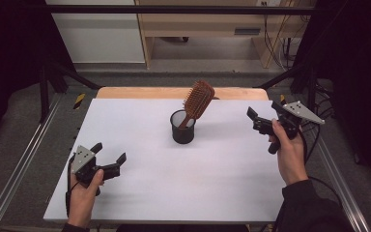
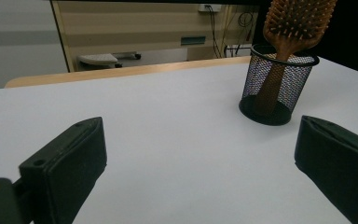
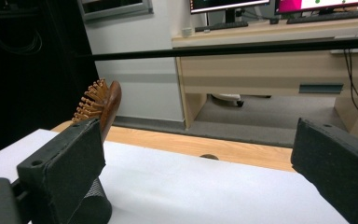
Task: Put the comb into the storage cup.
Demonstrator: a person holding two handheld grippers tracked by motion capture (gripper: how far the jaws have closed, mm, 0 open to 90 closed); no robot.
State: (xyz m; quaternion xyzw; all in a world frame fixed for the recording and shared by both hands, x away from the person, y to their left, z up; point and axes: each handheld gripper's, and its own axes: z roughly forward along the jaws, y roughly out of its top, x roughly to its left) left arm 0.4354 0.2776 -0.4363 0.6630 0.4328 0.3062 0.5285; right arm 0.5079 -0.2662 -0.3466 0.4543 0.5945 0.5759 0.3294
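Hairbrush in mesh cup, between both tools, jaws apart, empty.

We see mesh cup mid bench, slightly toward far edge. Hairbrush stands in cup, handle down, head leaning right. Left gripper near-left, right gripper far-right, both well apart from cup.
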